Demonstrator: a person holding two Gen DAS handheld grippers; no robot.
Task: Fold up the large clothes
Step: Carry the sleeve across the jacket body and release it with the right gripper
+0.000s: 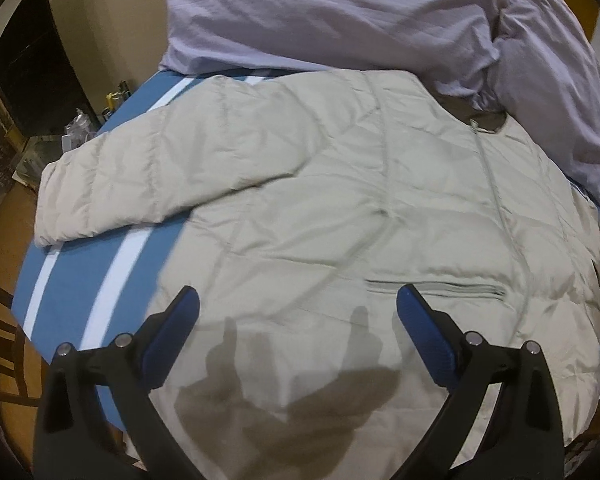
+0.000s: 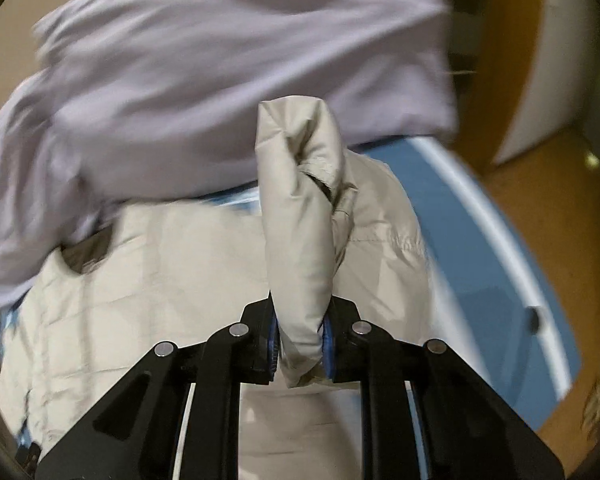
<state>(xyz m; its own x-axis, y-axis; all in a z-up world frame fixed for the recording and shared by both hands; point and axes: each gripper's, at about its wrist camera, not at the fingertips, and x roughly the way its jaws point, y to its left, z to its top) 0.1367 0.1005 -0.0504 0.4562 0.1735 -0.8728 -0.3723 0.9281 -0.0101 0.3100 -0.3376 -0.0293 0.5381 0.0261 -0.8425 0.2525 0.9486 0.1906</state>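
A beige quilted jacket [image 1: 340, 200] lies spread front-up across a blue surface [image 1: 76, 280] with white stripes, filling most of the left wrist view. Its zipper runs down the right of centre, a zipped pocket [image 1: 436, 290] sits in the lower right, and one sleeve [image 1: 140, 176] stretches out toward the left edge of the frame. A rumpled lavender garment [image 1: 340, 12] is heaped along the top of the frame, its lower edge overlapping the jacket's collar area at the upper right. The left gripper [image 1: 298, 320] hovers over the jacket's lower part with its blue-padded fingers spread wide and nothing between them; its shadow falls on the fabric at the bottom centre. In the right wrist view, the right gripper [image 2: 298, 344] has its fingers pressed together on a bunched fold of the jacket [image 2: 300, 216], which rises as a puffy roll up the middle of the frame. The rest of the jacket lies flat in the lower left there, the lavender garment [image 2: 220, 80] blurs across the top, and the blue surface [image 2: 480, 240] curves down the right side above an orange-brown floor [image 2: 548, 200].
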